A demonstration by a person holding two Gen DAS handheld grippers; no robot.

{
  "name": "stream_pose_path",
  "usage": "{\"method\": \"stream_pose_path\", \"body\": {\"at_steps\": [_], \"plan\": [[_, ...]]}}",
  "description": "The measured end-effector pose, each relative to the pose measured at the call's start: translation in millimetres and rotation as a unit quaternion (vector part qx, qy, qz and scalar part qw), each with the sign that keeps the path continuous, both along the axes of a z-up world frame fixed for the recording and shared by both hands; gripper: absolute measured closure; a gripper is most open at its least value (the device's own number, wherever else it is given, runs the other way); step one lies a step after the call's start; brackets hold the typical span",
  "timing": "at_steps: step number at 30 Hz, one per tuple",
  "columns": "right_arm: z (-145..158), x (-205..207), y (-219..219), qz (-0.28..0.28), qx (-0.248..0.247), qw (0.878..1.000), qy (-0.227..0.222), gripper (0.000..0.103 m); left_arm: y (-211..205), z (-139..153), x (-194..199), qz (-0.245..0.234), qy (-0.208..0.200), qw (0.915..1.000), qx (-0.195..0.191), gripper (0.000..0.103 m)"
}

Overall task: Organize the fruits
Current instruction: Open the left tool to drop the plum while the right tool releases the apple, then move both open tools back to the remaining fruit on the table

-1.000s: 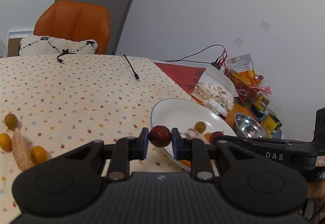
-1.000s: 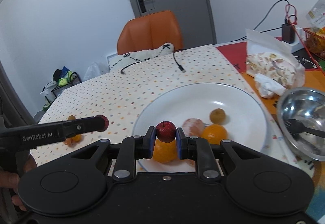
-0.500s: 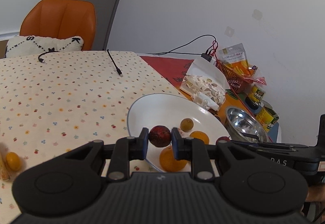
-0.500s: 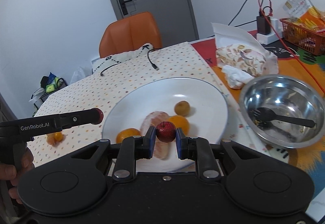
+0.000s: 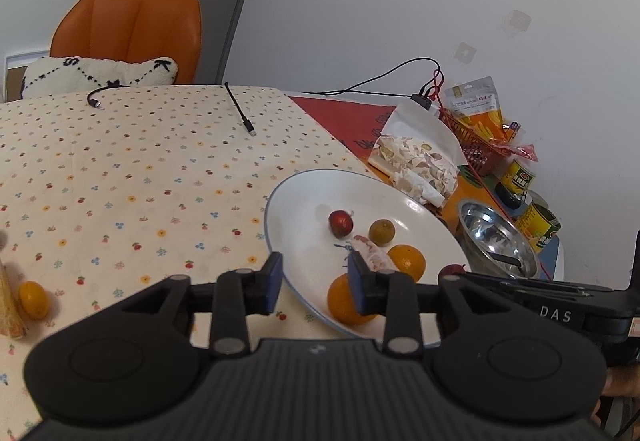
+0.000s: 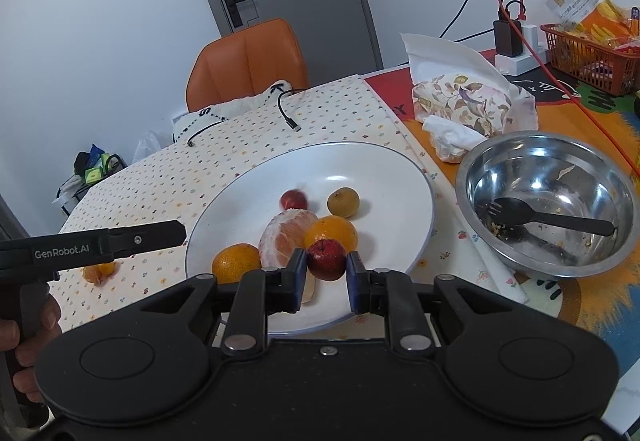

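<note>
Fruits sit gathered on the white plate (image 6: 416, 177): a small dark-red fruit (image 5: 341, 223) lying free near the plate's middle, a brownish-green round one (image 5: 382, 232) just beside it, a peeled citrus (image 6: 287, 237) with pale pith, and two oranges (image 6: 331, 233), one toward the near rim. A second small red fruit (image 6: 326, 259), glossy and apple-like with a dimpled top, is clamped between the blue pads of the right gripper (image 6: 326, 277) above the plate's near part. A second ago the left gripper (image 5: 314, 281) pinched the dark-red fruit; its jaws have just been opening, and that fruit now lies on the plate ahead of the parted fingers, with nothing between them. Off the plate, on the dotted tablecloth (image 5: 140, 169), a small orange kumquat (image 5: 34, 299) lies far left of the left gripper. A steel bowl (image 6: 548, 201) holding a black spoon stands right of the plate.
</note>
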State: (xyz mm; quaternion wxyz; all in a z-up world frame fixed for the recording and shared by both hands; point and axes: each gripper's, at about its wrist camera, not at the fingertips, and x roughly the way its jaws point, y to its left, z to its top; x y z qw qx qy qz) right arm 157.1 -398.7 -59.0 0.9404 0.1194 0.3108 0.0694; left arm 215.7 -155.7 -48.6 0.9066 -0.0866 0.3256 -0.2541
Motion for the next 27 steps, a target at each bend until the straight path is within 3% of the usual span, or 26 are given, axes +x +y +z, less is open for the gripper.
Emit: {"method": "stream_pose_path", "body": {"at_steps": [4,7,12,19,27], "plan": [[-0.5,-0.4,3.2,-0.002,-0.004,1.0,0.0,0.075,4.6,3.1,-3.8,0.014,-0.007,0.9999,0.006,0.034],[-0.1,-0.6,5.8,0.0,-0.001,1.0,0.001,0.075,9.4,5.0,-5.2,0.021,-0.008,0.9997,0.005,0.028],[3.5,-2.0,12.4,0.004,-0.003,1.0,-0.004,0.065,19.9,5.9,-5.2,0.038,-0.005,0.9993,0.006,0.025],[7.1,-0.6,24.3,0.017,-0.003,1.0,-0.009,0.06,36.3,6.9,-7.2,0.06,-0.001,0.9982,0.005,0.024],[13.0,1.1,43.9,0.036,-0.004,0.999,-0.022,0.042,57.3,10.0,-14.3,0.075,-0.004,0.9971,0.007,0.023]]}}
